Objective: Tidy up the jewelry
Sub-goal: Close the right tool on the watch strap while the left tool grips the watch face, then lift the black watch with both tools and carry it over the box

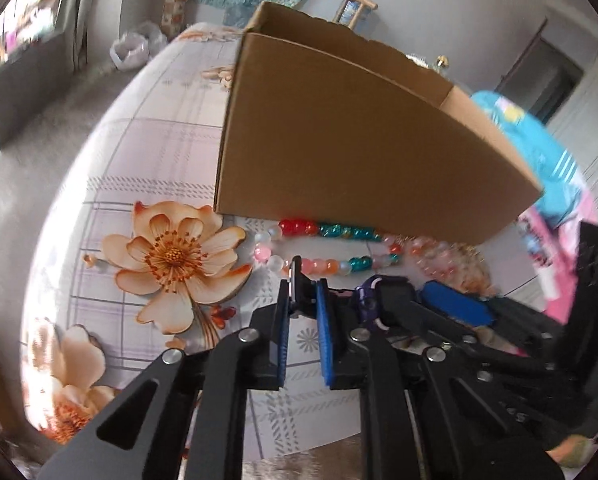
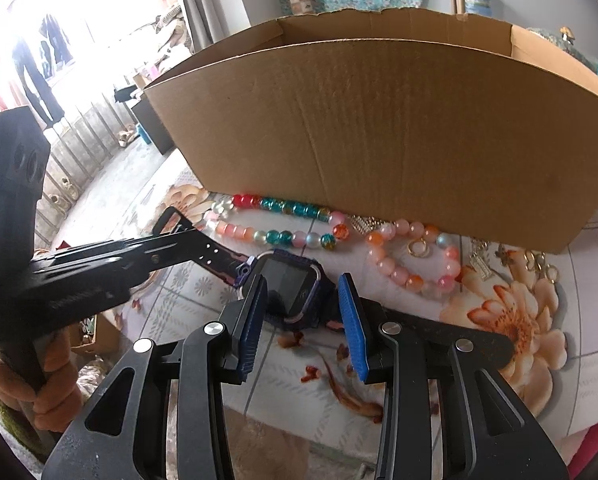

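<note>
Your left gripper pinches the watch strap; right gripper seems clamped on its case; box hides the rest.

box: plain brown cardboard | bead strand: red, teal, pink, frosted white, orange | bracelet: peach-pink | watch: purple case, black screen | claw pads: blue | worktop cloth: pale grid, orange flowers

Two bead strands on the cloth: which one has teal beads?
The long strand against the box: teal and red beads among pink and frosted ones. The small loop to its right is only pink, orange and pale beads.
</note>
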A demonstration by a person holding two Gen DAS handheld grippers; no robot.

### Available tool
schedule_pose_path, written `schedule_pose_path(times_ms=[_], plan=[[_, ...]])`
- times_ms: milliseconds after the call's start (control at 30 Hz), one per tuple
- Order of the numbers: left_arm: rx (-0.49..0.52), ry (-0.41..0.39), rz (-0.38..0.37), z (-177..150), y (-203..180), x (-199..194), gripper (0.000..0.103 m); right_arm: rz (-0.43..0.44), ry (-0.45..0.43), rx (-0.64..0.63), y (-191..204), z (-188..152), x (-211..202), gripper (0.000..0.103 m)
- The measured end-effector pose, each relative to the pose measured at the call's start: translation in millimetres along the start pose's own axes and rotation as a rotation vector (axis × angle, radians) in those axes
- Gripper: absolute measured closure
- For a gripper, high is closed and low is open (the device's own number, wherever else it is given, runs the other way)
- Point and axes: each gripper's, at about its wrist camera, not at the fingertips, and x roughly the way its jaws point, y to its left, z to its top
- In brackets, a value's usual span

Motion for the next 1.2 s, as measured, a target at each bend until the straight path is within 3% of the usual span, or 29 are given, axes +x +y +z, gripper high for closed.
schedule_pose_path(times_ms=[100,200,333,467,700,867,967,1033,1200], plan=[[0.054,-0.003,0.062,-3,-8,2,0.091,0.014,-0.02,0.022,-11,-6,-15,0.061],[0.088,-0.003,0.099,-5,-10,4,0.091,-0.034,-0.044,0.084,-35,-15,-36,0.051],[0.124,-0.001,0.129,-13,-15,7,0.091,-0.117,-0.047,0.19,-74,-22,-50,0.049],[0.135,0.004,0.141,-13,-20,10,0.091,-0.146,-0.022,0.261,-96,-20,-44,0.046],[0.13,0.001,0.158,-19,-22,11,0.091,-0.056,0.003,0.282,-86,-18,-26,0.038],[0.126,-0.001,0.154,-22,-21,9,0.091,0.088,0.004,0.366,-89,-14,-19,0.038],[0.125,0.0,0.149,-23,-20,9,0.091,0.103,-0.007,0.379,-91,-10,-16,0.038],[0.125,0.0,0.148,-23,-19,9,0.091,0.102,-0.013,0.385,-86,-7,-15,0.043],[0.126,-0.005,0.147,-23,-19,8,0.092,0.12,0.0,0.416,-78,-1,-6,0.076]])
